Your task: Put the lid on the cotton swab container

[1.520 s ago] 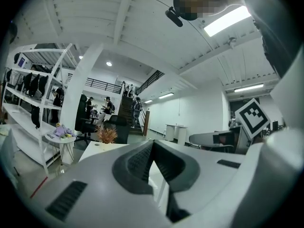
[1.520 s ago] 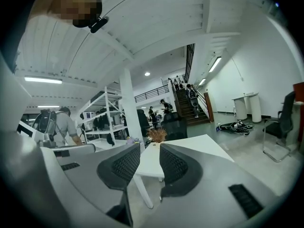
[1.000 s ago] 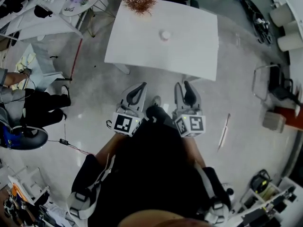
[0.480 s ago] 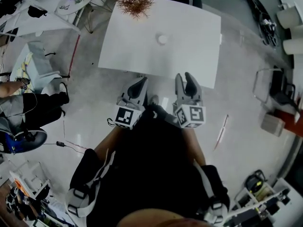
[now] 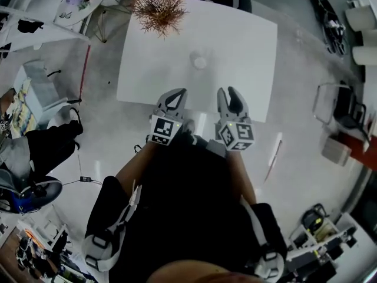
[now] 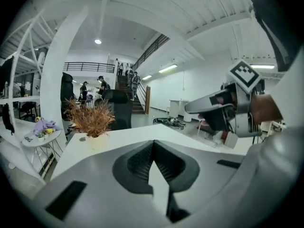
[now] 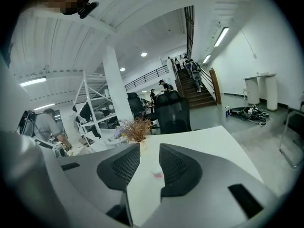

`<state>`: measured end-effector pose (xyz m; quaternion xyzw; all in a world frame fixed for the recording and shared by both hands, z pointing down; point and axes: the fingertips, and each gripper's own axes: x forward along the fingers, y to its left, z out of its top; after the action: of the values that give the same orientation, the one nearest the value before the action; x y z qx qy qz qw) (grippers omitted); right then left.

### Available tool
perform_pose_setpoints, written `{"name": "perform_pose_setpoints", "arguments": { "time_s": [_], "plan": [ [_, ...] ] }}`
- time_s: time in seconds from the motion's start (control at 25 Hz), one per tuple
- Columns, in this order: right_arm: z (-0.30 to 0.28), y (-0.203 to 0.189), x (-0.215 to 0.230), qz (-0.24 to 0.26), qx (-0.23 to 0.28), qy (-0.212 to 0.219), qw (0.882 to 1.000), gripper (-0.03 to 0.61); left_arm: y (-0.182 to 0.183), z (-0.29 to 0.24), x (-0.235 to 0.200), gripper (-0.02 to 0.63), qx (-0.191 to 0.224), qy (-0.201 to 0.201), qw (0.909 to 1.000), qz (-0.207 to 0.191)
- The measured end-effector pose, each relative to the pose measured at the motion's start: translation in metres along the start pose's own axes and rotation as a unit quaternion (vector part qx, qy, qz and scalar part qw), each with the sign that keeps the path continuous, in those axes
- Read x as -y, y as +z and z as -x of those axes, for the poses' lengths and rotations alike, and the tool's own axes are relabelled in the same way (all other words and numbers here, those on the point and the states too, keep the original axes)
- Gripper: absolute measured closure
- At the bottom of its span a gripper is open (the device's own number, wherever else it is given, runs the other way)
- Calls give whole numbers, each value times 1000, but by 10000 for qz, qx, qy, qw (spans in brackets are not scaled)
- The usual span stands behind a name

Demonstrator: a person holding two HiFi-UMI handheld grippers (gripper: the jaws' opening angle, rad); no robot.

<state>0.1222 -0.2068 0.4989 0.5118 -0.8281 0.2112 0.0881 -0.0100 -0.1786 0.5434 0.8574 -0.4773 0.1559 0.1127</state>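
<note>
A small pale round cotton swab container [image 5: 198, 61] stands near the middle of the white table [image 5: 247, 40]. In the right gripper view it is a tiny pinkish spot [image 7: 156, 175] seen between the jaws, far off. I cannot make out a separate lid. Both grippers hover at the table's near edge, well short of the container. My left gripper [image 5: 175, 96] [image 6: 153, 144] is shut, tips together, with nothing in it. My right gripper [image 5: 230, 96] [image 7: 149, 148] is open and empty; it also shows from the side in the left gripper view [image 6: 223, 108].
A dried brown plant [image 5: 158, 9] [image 6: 90, 118] [image 7: 137, 127] stands at the table's far left corner. A black office chair [image 7: 172, 112] is behind the table. A seated person [image 5: 29, 140] and a cable [image 5: 82, 178] are at the left on the floor.
The view has moved toward the table. Both grippers have come forward from over the floor to the table's near edge. Their jaws look unchanged.
</note>
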Motion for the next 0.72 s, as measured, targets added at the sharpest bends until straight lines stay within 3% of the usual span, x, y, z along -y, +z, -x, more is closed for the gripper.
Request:
{"name": "perform_pose_setpoints", "arguments": {
  "time_s": [0.28, 0.72],
  "plan": [
    [-71, -31, 58, -313, -672, -147, 9971, 451, -63, -81, -25, 609, -814, -209, 9964, -71],
    [-145, -89, 99, -1028, -1711, 16, 9799, 414, -109, -144, -31, 609, -1239, -522, 9909, 110]
  ]
}}
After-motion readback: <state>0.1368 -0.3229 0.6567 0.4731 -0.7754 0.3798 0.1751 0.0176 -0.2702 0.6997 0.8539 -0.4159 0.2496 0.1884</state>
